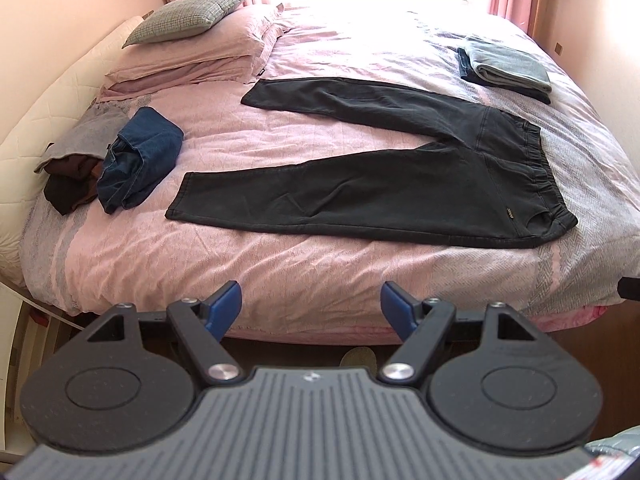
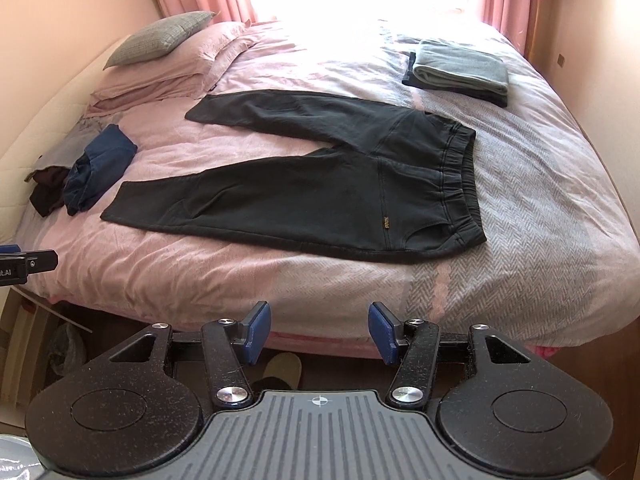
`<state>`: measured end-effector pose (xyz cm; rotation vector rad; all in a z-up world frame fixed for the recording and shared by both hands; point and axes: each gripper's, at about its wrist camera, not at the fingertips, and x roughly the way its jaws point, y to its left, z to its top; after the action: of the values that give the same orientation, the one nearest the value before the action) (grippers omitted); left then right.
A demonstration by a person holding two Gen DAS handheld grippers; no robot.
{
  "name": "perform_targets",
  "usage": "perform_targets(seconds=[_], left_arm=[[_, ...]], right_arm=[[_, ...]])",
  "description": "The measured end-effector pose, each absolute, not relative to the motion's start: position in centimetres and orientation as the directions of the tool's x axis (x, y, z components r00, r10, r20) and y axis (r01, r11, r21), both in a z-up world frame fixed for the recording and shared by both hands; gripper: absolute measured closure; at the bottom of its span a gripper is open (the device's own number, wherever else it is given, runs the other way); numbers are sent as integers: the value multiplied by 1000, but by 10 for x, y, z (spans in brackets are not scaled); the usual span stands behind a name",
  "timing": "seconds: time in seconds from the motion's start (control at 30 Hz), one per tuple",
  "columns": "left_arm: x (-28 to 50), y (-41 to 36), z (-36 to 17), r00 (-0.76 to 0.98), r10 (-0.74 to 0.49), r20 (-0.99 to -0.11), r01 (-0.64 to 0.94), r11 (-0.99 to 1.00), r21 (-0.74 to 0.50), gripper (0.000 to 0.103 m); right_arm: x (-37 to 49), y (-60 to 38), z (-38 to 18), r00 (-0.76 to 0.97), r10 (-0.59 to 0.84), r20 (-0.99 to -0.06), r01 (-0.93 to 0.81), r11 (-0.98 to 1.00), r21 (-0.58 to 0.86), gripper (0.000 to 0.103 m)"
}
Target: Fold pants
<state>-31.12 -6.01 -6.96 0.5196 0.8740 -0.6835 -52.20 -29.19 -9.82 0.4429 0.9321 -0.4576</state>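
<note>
Dark grey pants (image 1: 400,184) (image 2: 328,192) lie flat on the pink bed cover, legs spread apart toward the left and the elastic waistband (image 1: 536,168) (image 2: 460,176) at the right. My left gripper (image 1: 312,304) is open and empty, held back over the bed's near edge, well short of the pants. The right gripper (image 2: 319,328) is likewise open with nothing between its blue pads, in front of the bed's near edge. A part of the left gripper (image 2: 28,266) shows at the left edge of the right wrist view.
A bundle of blue jeans (image 1: 140,160) (image 2: 96,172) and dark clothes (image 1: 68,184) lies at the left. Folded grey and dark garments (image 1: 508,66) (image 2: 460,72) are stacked at the far right. Pillows (image 1: 188,56) lie at the head. Slippers (image 2: 280,372) sit on the floor under the bed edge.
</note>
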Motion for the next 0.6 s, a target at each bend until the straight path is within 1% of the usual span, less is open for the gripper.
perform_targets(seconds=[0.6], left_arm=[[-311,-52,-70,453,-327,-829,722,680,127,29]], right_arm=[[-518,-287,-99,511,-171,-842,542,824,162,51]])
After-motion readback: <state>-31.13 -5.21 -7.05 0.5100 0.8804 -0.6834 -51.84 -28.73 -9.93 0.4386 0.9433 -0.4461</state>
